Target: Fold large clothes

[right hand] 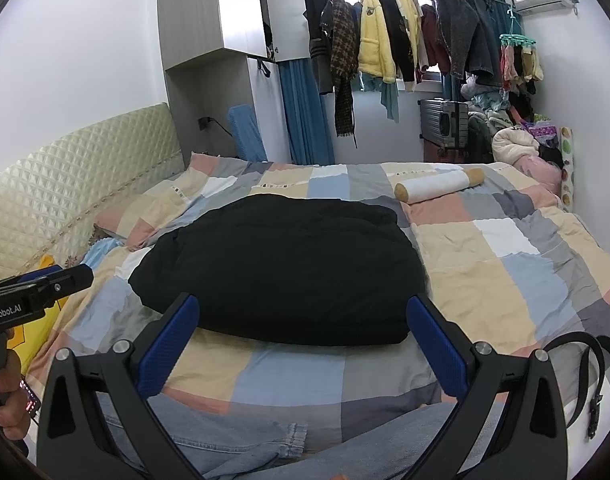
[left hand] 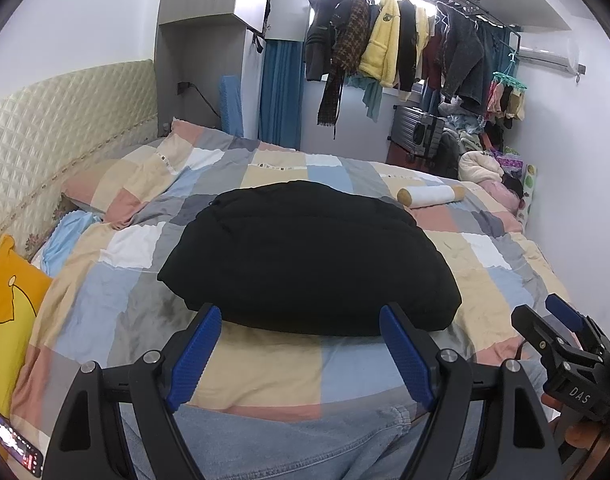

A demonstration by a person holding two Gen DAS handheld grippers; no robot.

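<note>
On the patchwork bed (left hand: 117,280), your left tool (left hand: 301,344) and right tool (right hand: 305,340) hover spread and empty (nothing pinched), since the black garment (left hand: 305,260) already looks bundled.

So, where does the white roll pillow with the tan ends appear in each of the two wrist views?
Left wrist view: the roll pillow lies right of centre, on the bed beyond the black folded garment, past its far right corner.
Right wrist view: the roll pillow lies upper right of centre, again beyond the black folded garment.
Shared landmark: the yellow jacket hanging on the rail.
</note>
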